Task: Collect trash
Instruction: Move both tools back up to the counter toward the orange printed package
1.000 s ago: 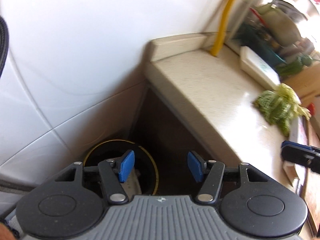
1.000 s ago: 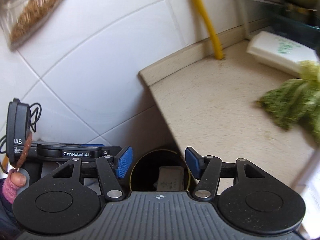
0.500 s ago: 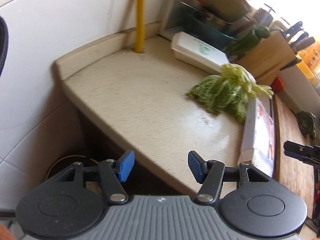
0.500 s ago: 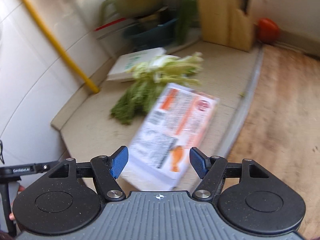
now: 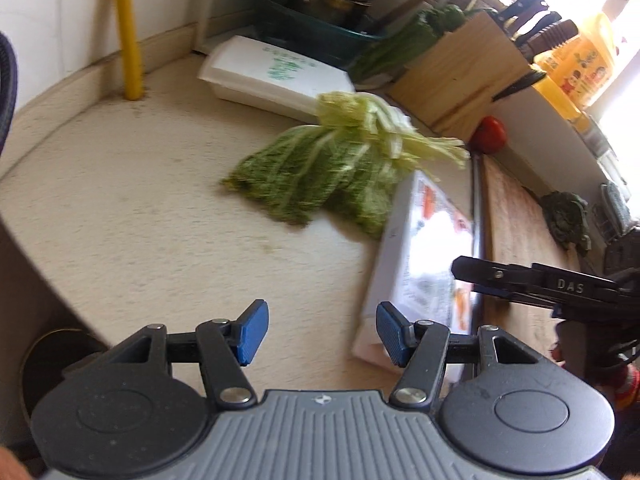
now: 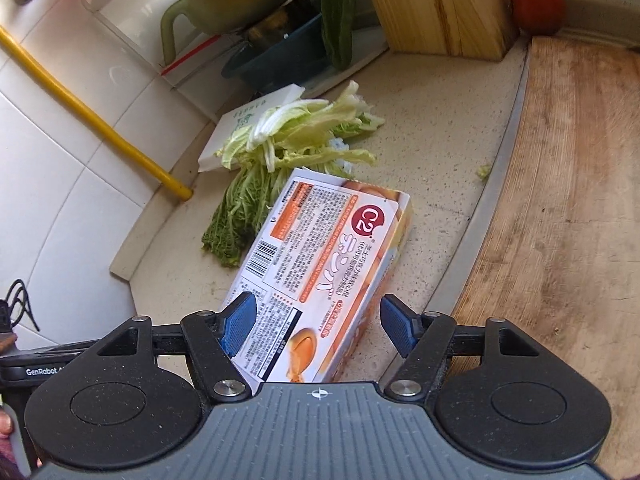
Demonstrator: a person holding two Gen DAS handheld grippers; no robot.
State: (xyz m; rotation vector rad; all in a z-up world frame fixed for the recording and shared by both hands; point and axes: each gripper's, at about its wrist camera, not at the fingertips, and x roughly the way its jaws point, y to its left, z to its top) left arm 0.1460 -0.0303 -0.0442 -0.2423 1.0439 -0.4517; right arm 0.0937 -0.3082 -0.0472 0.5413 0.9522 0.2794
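The right gripper, jaws apart, straddles the near end of the printed carton at lower centre, pads not yet pressing, presumably aligned for pickup. The left gripper hangs open and empty over bare counter. Only the left view shows the bin, lower left.

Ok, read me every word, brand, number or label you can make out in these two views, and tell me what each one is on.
"C2": red round logo on the cardboard box.
"DAS": side of the right gripper, seen from the left wrist view.
"GenRobot": side of the left gripper's body at the edge of the right wrist view.
Small print, barcode digits and the large orange characters on the box: not readable.
Green print on the white foam box: blurred.
Yellow bottle label: blurred.
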